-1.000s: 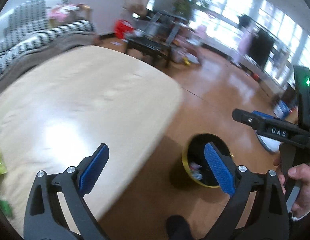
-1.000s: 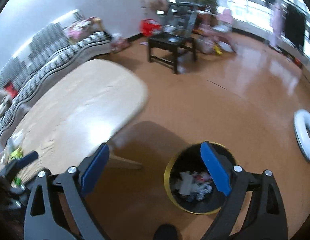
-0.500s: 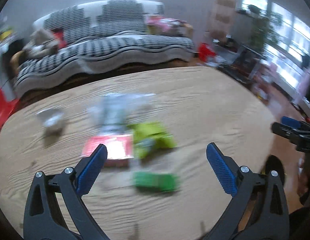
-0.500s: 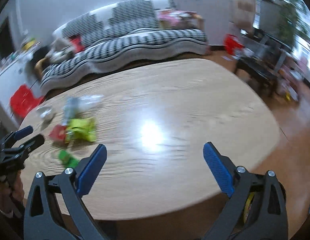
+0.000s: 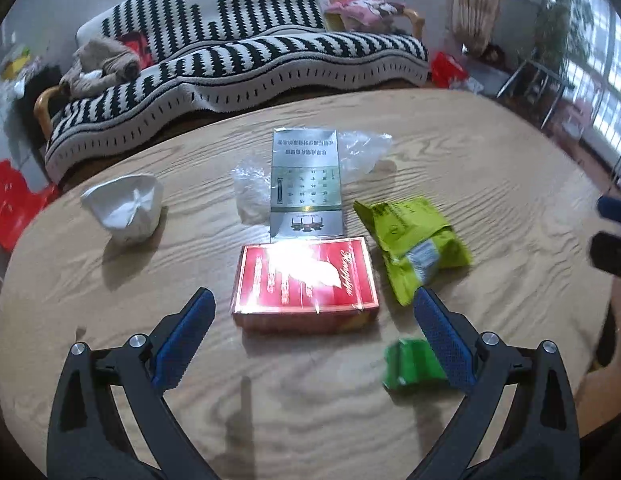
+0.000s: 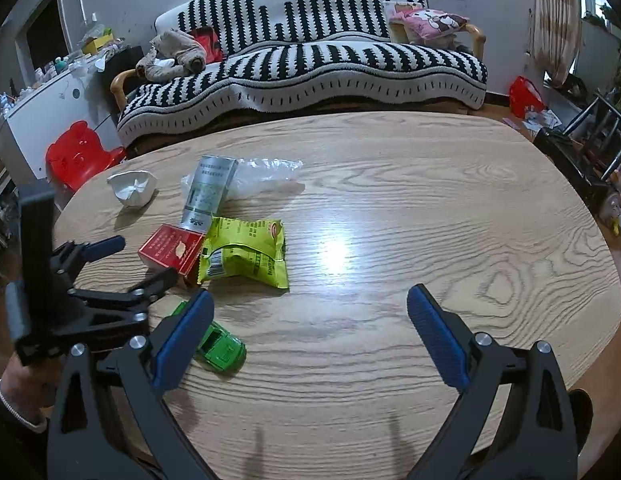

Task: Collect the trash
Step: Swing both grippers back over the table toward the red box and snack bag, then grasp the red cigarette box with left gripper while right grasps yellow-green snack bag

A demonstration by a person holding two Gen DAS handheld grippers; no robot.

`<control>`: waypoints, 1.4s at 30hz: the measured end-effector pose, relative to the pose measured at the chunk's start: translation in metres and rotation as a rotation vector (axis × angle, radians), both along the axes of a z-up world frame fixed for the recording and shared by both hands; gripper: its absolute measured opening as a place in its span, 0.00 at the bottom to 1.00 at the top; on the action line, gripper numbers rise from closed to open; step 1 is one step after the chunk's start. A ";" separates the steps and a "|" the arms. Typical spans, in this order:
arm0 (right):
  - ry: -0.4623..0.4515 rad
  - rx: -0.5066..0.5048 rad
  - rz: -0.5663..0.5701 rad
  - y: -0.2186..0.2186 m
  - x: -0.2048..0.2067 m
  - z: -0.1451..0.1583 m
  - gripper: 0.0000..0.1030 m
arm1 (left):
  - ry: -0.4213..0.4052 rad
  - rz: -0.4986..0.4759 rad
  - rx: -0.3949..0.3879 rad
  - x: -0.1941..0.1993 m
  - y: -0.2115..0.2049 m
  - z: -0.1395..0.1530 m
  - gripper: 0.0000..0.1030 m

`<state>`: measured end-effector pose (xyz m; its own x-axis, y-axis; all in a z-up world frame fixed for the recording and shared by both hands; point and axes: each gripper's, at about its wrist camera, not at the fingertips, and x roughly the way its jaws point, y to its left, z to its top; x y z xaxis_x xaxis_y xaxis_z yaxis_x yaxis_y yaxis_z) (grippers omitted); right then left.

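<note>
left claw (image 5: 314,332): spread, empty | right claw (image 6: 310,328): spread, empty | red box (image 5: 306,276): surface's left half, just ahead of left claw | handling: likely light, stiff, glossy; grip across long sides

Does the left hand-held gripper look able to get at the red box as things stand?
Probably yes: the left hand-held gripper is open, the red box lies just ahead between its fingers, nothing on top.
</note>
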<state>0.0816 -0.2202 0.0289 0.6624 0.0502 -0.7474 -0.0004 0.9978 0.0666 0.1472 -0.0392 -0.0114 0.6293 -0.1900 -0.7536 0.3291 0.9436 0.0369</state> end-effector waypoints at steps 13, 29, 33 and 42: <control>0.056 -0.008 0.037 0.018 0.031 -0.022 0.91 | 0.072 -0.004 -0.011 0.033 0.015 -0.031 0.94; 0.165 0.060 0.090 0.058 0.100 -0.072 0.91 | 0.052 -0.023 -0.038 0.024 0.040 -0.020 0.83; 0.175 0.025 0.099 0.068 0.106 -0.083 0.91 | 0.061 0.006 -0.048 0.019 0.052 -0.016 0.83; 0.118 0.021 0.112 0.065 0.093 -0.058 0.63 | 0.035 0.008 -0.049 0.001 0.050 0.000 0.83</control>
